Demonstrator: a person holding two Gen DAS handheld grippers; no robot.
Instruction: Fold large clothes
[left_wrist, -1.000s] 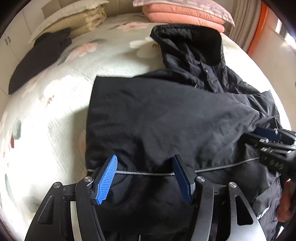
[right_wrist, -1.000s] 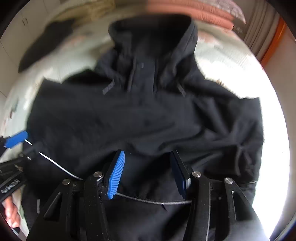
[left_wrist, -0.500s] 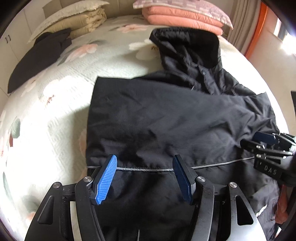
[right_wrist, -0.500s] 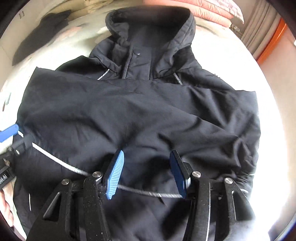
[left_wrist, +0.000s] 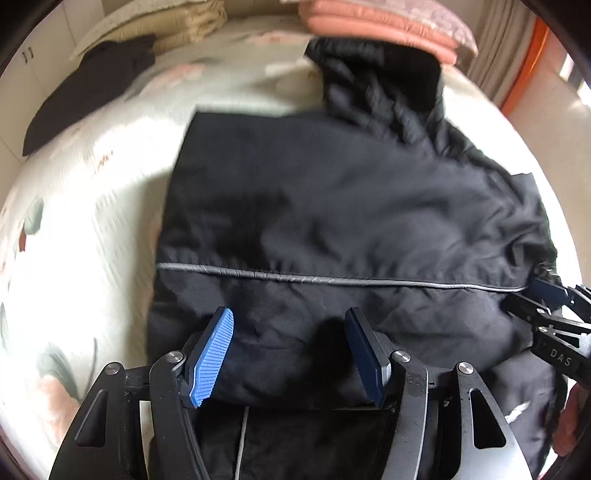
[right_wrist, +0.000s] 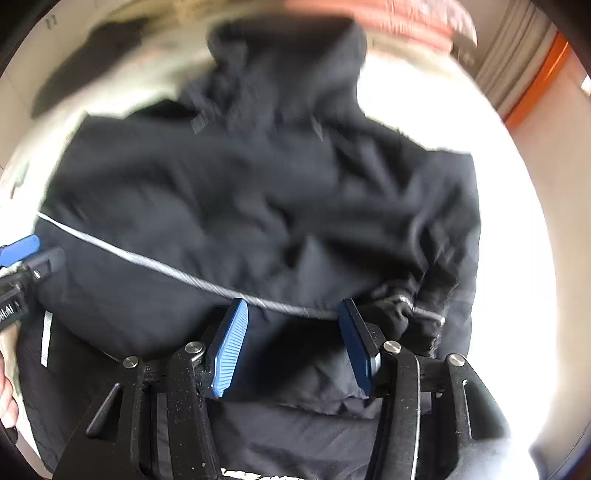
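A large black hooded jacket (left_wrist: 332, 206) lies on the bed, sleeves folded in, hood towards the pillows. A grey reflective stripe (left_wrist: 332, 281) crosses it. My left gripper (left_wrist: 291, 354) is open, its blue pads over the jacket's lower part near the hem fold. My right gripper (right_wrist: 291, 343) is open over the same lower part further right, with the stripe (right_wrist: 184, 277) just ahead of its pads. The jacket (right_wrist: 277, 184) fills the blurred right wrist view. The right gripper also shows at the right edge of the left wrist view (left_wrist: 546, 302).
The bed has a pale floral quilt (left_wrist: 92, 221). A second dark garment (left_wrist: 88, 85) lies at the far left. Folded cream bedding (left_wrist: 177, 18) and pink pillows (left_wrist: 380, 18) are stacked at the head. An orange door frame (left_wrist: 524, 66) stands at the right.
Both grippers have moved forward over the jacket's lower edge; the reflective stripe now lies ahead of the pads instead of between them. Both views are blurred with motion.
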